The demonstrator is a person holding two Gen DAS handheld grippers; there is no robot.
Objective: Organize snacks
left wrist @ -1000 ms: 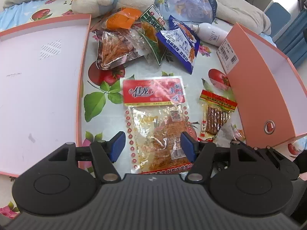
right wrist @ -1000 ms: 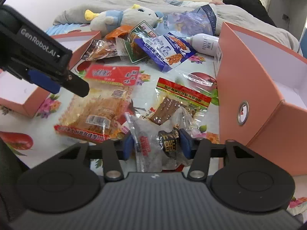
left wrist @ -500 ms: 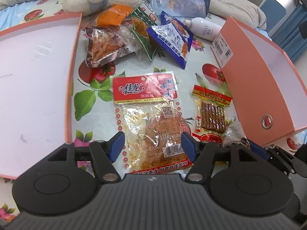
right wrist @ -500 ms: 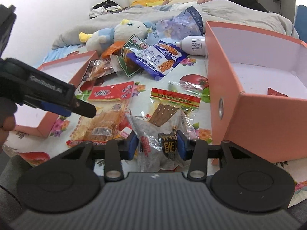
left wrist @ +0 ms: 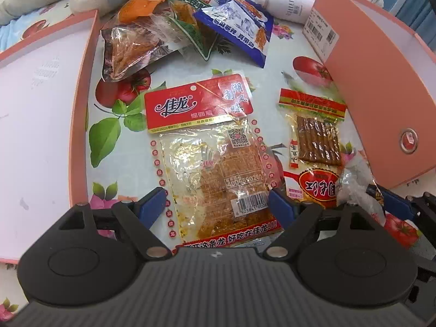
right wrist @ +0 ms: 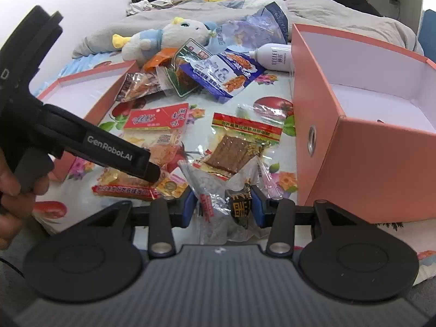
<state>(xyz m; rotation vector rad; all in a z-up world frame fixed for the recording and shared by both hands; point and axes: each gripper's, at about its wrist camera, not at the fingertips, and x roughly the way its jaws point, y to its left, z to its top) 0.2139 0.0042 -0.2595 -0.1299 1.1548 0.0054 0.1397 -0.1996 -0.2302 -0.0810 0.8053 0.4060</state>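
Note:
My left gripper [left wrist: 217, 207] is open, its blue pads either side of the lower end of a red-topped clear snack pack [left wrist: 215, 158] lying flat on the fruit-print cloth. My right gripper [right wrist: 223, 209] is shut on a crumpled clear snack bag [right wrist: 229, 190] with red and black print, held beside the salmon box [right wrist: 354, 147]. That bag also shows in the left wrist view [left wrist: 357, 179]. A red-and-yellow pack of brown strips [left wrist: 313, 136] lies between the two; it shows in the right wrist view too [right wrist: 239, 147].
A shallow salmon box lid [left wrist: 41, 125] lies at the left. More snack bags [left wrist: 234, 30], a white bottle [left wrist: 288, 2] and a plush toy [right wrist: 174, 35] are piled at the back. The left gripper's body [right wrist: 81, 141] crosses the right wrist view.
My left gripper has dropped closer over the red-topped pack, still open. My right gripper has lifted and drawn back slightly with the crumpled bag, beside the open box.

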